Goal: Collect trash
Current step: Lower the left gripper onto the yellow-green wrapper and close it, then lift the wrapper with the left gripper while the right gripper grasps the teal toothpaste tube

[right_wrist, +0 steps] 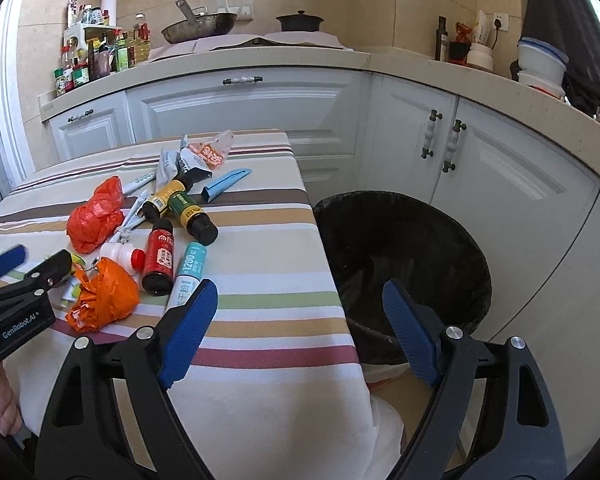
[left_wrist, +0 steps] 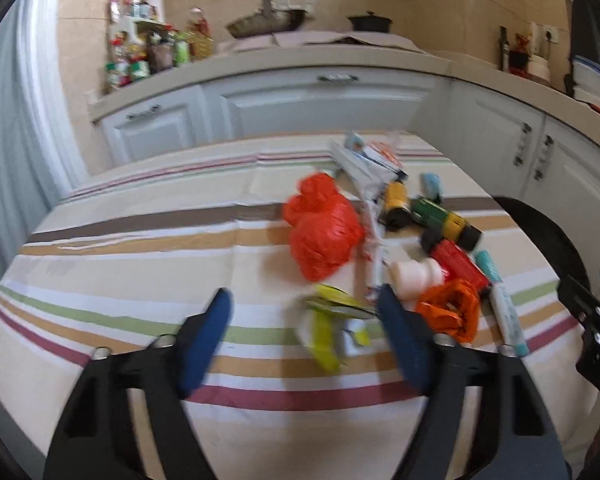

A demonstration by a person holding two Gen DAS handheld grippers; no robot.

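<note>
Trash lies on a striped tablecloth [right_wrist: 260, 264]: a red plastic bag [left_wrist: 320, 228] [right_wrist: 96, 216], an orange crumpled bag [left_wrist: 452, 312] [right_wrist: 104, 300], a small white bottle [left_wrist: 414, 276] [right_wrist: 120, 258], a red bottle [right_wrist: 159, 256], two yellow-green bottles [right_wrist: 180, 204], tubes and wrappers. A yellow-green wrapper [left_wrist: 332, 328] lies between the open fingers of my left gripper [left_wrist: 304, 312], just above the cloth. My right gripper [right_wrist: 300, 308] is open and empty over the table's right edge, beside a black-lined bin [right_wrist: 404, 256].
White kitchen cabinets [right_wrist: 260, 108] and a counter with a wok [right_wrist: 198, 26], a pot [right_wrist: 300, 20] and condiment bottles [right_wrist: 96, 56] stand behind the table. The bin stands on the floor between the table and the corner cabinets.
</note>
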